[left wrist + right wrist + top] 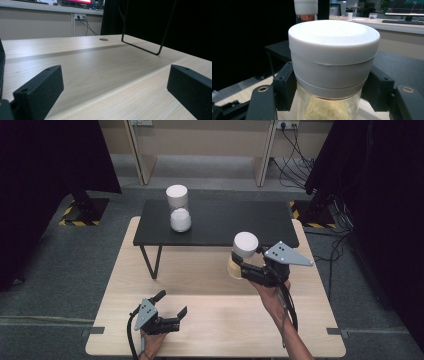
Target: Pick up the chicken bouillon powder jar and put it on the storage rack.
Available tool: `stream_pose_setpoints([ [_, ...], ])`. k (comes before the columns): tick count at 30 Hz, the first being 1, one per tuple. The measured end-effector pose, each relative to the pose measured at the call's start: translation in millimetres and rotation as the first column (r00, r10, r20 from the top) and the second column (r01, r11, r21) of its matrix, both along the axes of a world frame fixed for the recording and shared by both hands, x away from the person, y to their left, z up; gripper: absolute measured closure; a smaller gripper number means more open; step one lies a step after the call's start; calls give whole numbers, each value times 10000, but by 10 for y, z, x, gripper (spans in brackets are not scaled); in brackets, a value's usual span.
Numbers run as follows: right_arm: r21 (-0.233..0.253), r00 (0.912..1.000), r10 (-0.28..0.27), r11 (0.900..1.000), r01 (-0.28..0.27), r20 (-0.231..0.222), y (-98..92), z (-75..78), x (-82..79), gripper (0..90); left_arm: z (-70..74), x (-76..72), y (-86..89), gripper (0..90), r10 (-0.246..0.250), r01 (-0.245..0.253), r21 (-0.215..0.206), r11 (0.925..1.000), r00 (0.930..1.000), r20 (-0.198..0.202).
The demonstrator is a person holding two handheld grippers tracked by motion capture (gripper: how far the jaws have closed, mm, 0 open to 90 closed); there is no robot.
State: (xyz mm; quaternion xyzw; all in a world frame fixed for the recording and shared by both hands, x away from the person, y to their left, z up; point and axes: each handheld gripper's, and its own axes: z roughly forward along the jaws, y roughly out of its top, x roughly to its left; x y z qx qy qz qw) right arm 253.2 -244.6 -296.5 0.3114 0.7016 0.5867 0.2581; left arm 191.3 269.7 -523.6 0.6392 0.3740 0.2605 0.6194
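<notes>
Carrying a white-lidded jar (241, 255) of yellowish powder in the right gripper (243, 268), apparently toward the black shelf (220, 222).

High view: the jar is clamped near the shelf's front edge, above the wooden table (210, 320); a second jar (179, 209) of white powder stands on the shelf; the left gripper (171, 304) rests low, idle.
Left gripper view: its jaws stand wide apart, nothing between them.
Right gripper view: both jaws press the glass just under the lid (333, 47). Next, I'd guess: lift clear, set it down upright.

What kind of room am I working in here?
Probably an office or lab set up for recording: black curtains at both sides, hazard-striped stand bases on grey carpet, computer monitors on a desk behind.
</notes>
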Motion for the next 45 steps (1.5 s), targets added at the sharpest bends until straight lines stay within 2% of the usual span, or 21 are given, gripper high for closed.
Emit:
stream_pose_setpoints([
  [6,-296,10000,75,9995,-74,34,126,280,123,353,0,-1,-2,0,-6,5,16,10000,10000,9],
  [16,-292,9994,-351,9990,350,-44,371,464,418,353,0,3,1,0,-58,58,22,10000,10000,18],
  [22,-428,9978,-661,9969,658,-64,513,524,617,353,-7,3,11,0,-52,52,-61,10000,10000,1],
  [29,-281,9940,-1092,9937,1089,-93,625,567,832,353,-18,7,26,0,-49,48,-221,9997,10000,-39],
  [32,-361,9921,-1244,9916,1238,-136,687,578,917,353,-21,8,30,0,-46,45,-249,9997,10000,-39],
  [39,-391,9873,-1568,9870,1557,-269,805,531,1100,353,-27,13,37,1,-72,70,-304,9995,10000,-41],
  [45,-345,9857,-1639,9861,1626,-402,888,474,1215,353,-31,21,44,1,-99,97,-366,9993,9999,-56],
])
